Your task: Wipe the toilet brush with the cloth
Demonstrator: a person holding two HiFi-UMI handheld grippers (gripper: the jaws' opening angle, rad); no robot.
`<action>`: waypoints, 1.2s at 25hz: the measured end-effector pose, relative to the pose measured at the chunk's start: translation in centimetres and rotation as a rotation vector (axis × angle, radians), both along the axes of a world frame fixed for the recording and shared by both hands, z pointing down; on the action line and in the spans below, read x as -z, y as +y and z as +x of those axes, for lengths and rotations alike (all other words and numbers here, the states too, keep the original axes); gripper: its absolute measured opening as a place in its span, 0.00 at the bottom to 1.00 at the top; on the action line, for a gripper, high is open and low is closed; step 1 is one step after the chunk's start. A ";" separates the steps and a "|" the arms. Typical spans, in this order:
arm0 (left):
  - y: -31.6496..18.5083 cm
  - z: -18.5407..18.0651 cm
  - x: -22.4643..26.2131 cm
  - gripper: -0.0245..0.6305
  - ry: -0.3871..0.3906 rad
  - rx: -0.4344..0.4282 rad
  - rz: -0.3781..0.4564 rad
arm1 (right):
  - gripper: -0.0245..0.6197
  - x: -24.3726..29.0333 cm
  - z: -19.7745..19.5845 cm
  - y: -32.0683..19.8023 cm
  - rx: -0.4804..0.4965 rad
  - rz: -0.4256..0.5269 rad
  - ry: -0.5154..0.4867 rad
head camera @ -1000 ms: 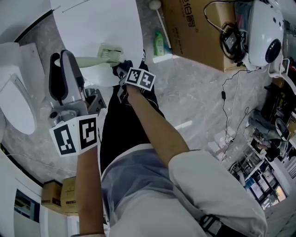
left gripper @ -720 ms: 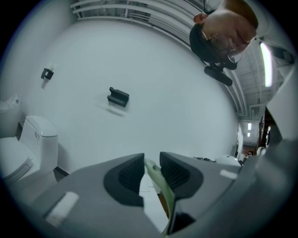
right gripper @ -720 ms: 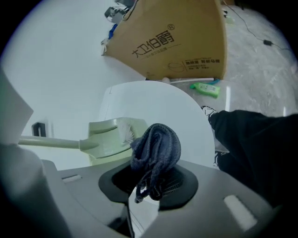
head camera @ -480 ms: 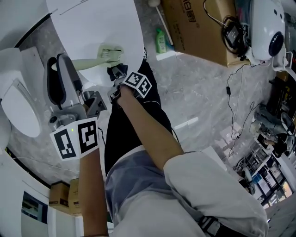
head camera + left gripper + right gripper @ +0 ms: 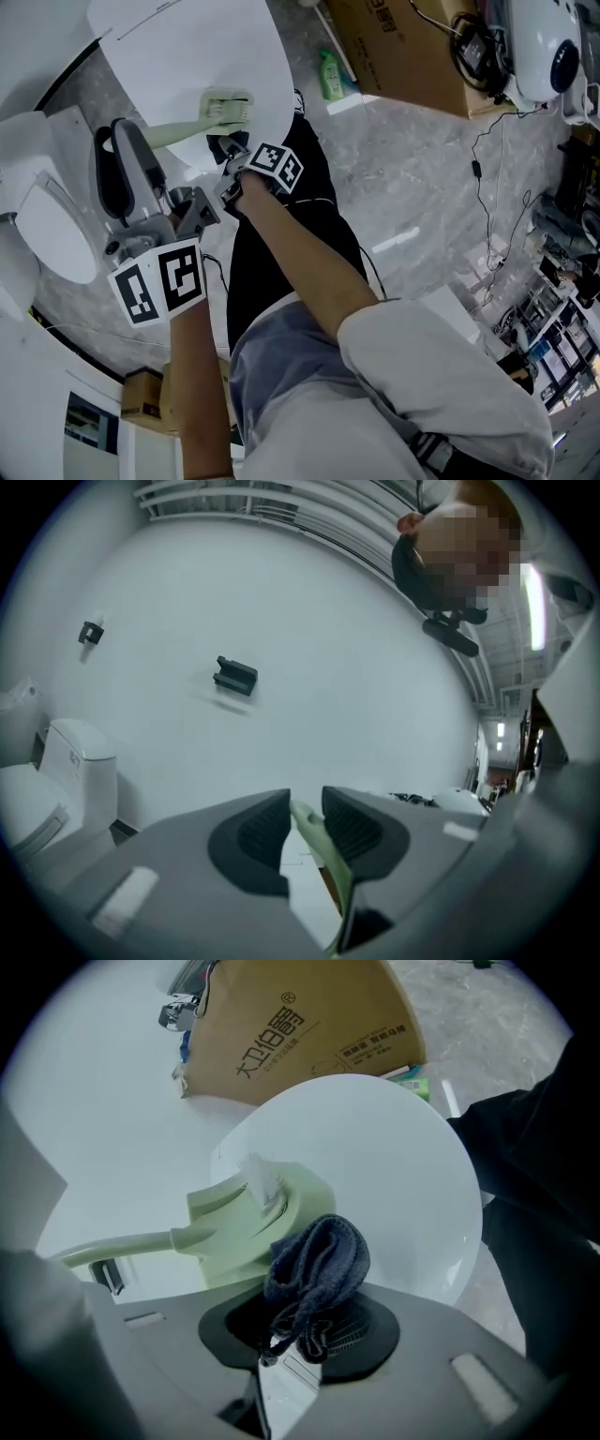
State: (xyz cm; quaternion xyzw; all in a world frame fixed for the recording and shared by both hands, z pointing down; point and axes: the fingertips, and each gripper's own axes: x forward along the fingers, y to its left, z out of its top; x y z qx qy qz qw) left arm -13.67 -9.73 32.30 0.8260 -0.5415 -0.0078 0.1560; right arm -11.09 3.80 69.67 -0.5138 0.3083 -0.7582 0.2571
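Wiping toilet brush (image 5: 244, 1227), likely unfinished.
Left tongs (image 5: 305, 819) clamped on handle; right tongs (image 5: 300, 1335) pinching cloth (image 5: 319, 1255) at brush head.

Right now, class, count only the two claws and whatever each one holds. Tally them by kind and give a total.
Claws: 2, the left claw and the right claw
Pale green toilet brush, handle in the left claw: 1
Dark blue cloth, in the right claw: 1
Total: 4

Bright even light; fisheye edges dark; near tool parts perhaps blurred.
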 end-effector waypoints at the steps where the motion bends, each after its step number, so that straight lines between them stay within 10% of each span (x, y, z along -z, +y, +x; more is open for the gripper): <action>1: 0.0 0.0 0.0 0.04 -0.001 -0.001 -0.001 | 0.19 0.2 -0.2 -0.1 0.005 0.008 -0.006; 30: 0.2 0.3 0.3 0.04 -0.011 0.012 0.000 | 0.18 3.1 -3.4 -2.7 0.128 0.137 -0.067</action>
